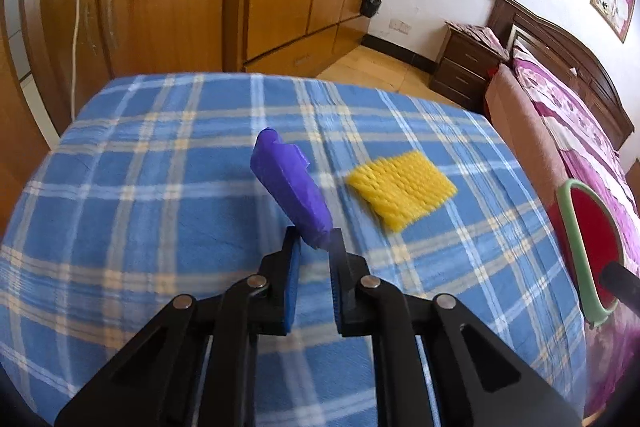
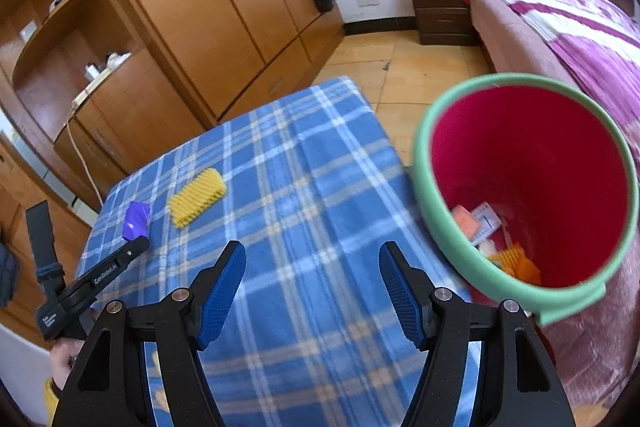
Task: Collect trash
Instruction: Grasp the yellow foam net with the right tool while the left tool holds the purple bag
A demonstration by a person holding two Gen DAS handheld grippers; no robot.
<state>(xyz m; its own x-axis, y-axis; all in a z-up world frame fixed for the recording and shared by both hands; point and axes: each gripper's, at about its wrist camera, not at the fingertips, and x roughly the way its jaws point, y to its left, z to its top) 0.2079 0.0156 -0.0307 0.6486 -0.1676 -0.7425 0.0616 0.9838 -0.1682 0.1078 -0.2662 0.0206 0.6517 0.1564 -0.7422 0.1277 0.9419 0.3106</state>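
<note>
Over the blue plaid bench (image 1: pixel 168 187), the left tool (image 1: pixel 316 247) pinches the lower end of a crumpled purple scrap (image 1: pixel 288 183), which stands clear of the cloth. Just beside it a yellow foam net (image 1: pixel 402 189) lies flat. The right tool (image 2: pixel 312 275) is spread and holds nothing. The red bin (image 2: pixel 424 163) off the bench's right edge already holds scraps. The purple piece looks mid-pickup; next it must be carried over the green rim and let go
</note>
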